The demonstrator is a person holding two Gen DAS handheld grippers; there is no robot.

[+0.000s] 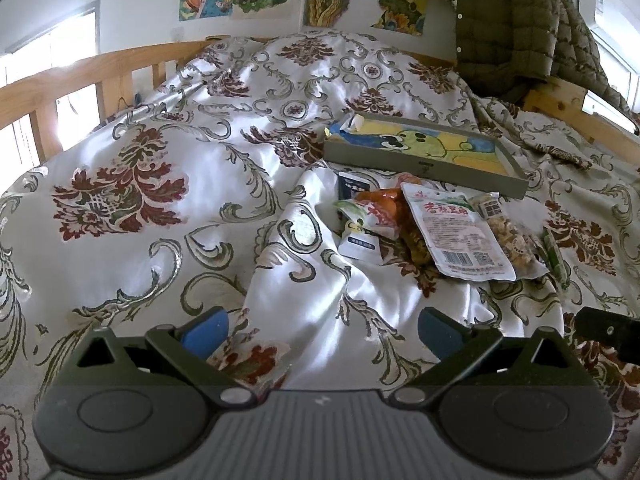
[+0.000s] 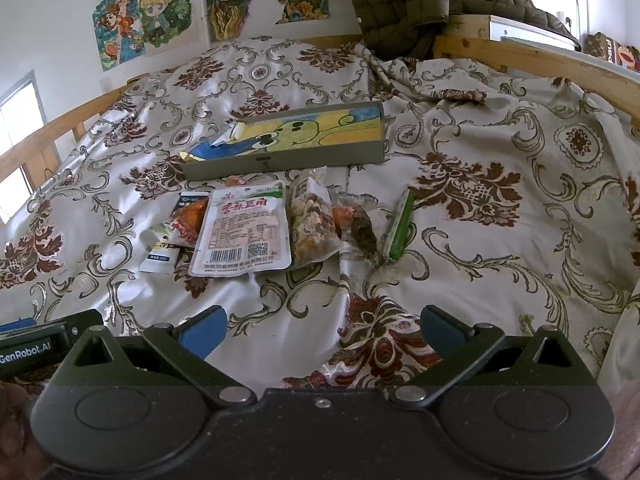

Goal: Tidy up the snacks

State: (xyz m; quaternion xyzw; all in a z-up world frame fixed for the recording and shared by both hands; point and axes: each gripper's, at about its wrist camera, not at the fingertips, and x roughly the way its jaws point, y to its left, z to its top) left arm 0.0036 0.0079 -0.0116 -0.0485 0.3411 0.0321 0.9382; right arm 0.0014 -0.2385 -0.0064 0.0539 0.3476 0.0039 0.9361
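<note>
A patterned bedspread (image 2: 500,168) covers the whole bed, and on it, as the landmark for everything else, lies a shallow grey tray (image 2: 288,156) with a cartoon picture on its floor, its long side running roughly left to right across both views. Just in front of the tray, on its near side and touching or nearly touching its wall, sits the pile of snacks. The largest is a flat white packet (image 2: 244,228) with red writing and a barcode, its long axis pointing away from the tray toward the grippers. Beside it, toward the tray's right end, lies a clear bag of mixed nuts (image 2: 312,224), then a small dark wrapped piece (image 2: 362,234), and farthest right a thin green stick (image 2: 400,224), also lying end-on to the tray. On the packet's other side are an orange pack (image 2: 188,216) and a small white sachet (image 2: 162,256). The right gripper (image 2: 322,334) has its jaws spread wide, holding nothing, and the pile lies straight ahead of it. The left gripper (image 1: 322,334) is likewise spread and holding nothing, but the pile sits off to its right. The right one looks better placed for the first pick.
</note>
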